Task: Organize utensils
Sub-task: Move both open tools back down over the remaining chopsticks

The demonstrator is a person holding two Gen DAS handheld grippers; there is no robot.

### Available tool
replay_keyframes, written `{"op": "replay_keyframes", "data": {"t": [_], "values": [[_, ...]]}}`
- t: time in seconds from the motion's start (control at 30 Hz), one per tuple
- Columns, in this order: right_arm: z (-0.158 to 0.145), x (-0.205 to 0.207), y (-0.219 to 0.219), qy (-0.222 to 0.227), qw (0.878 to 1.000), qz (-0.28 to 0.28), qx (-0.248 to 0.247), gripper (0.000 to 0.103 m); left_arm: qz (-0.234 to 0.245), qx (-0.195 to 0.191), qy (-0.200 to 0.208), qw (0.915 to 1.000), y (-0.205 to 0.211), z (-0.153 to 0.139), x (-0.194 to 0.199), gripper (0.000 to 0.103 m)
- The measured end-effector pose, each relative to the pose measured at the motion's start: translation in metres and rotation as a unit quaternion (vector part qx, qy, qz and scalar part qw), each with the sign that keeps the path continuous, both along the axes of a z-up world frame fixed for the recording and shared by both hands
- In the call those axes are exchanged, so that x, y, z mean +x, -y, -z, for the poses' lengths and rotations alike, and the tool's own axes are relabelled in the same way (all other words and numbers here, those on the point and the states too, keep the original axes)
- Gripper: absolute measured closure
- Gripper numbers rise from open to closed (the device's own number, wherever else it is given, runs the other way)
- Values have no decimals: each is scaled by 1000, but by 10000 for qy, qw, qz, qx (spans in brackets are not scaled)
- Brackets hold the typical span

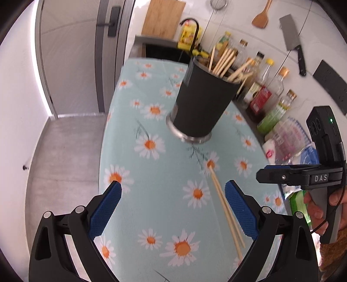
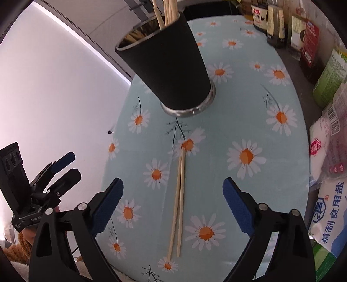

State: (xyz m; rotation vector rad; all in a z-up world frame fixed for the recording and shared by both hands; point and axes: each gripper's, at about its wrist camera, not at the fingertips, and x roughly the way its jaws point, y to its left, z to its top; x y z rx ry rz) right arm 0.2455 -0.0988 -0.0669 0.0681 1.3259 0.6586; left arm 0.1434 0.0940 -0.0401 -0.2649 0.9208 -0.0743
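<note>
Two pale wooden chopsticks (image 2: pixel 180 199) lie side by side on the daisy-print tablecloth (image 2: pixel 238 108), tips toward a black utensil cup (image 2: pixel 167 65) that holds several more chopsticks. My right gripper (image 2: pixel 172 183) hangs open above the pair, one blue pad on each side, touching nothing. In the left wrist view the same chopsticks (image 1: pixel 225 208) lie close to the right pad of my left gripper (image 1: pixel 173 186), which is open and empty. The cup (image 1: pixel 201 104) stands beyond it. Each gripper shows in the other's view: right gripper (image 1: pixel 263 175), left gripper (image 2: pixel 68 167).
Sauce bottles (image 1: pixel 260 97) and bags of salt (image 2: pixel 329 206) line the right side of the table. A cleaver (image 1: pixel 291 41), a wooden spatula (image 1: pixel 261 18) and a cutting board (image 1: pixel 164 17) sit against the back wall. Grey floor (image 1: pixel 65 151) drops off on the left.
</note>
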Motion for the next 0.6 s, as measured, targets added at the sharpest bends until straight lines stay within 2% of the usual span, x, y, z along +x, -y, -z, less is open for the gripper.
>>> {"op": "replay_keyframes", "data": {"t": [0.07, 0.1, 0.17, 0.23, 0.33, 0.53, 0.6], "values": [[14, 2, -6, -224, 9994, -40, -253, 35, 64, -46, -228, 9997, 2, 12, -1, 10], [20, 3, -8, -335, 9989, -49, -332, 38, 107, -60, -318, 9994, 3, 17, -2, 10], [32, 7, -11, -575, 9973, -92, -450, 54, 217, -77, -472, 9986, 8, 27, -1, 10], [43, 9, -15, -791, 9953, -137, -534, 59, 324, -61, -607, 9976, 13, 37, -1, 10], [57, 12, -18, -1112, 9922, -149, -551, 78, 517, -47, -855, 9950, 22, 50, -2, 11], [60, 6, -36, -1012, 9900, -347, -917, 82, 807, -97, -1061, 9910, 30, 63, -5, 11], [63, 7, -44, -979, 9880, -467, -1103, 87, 872, -93, -1116, 9899, 31, 67, -5, 11]]}}
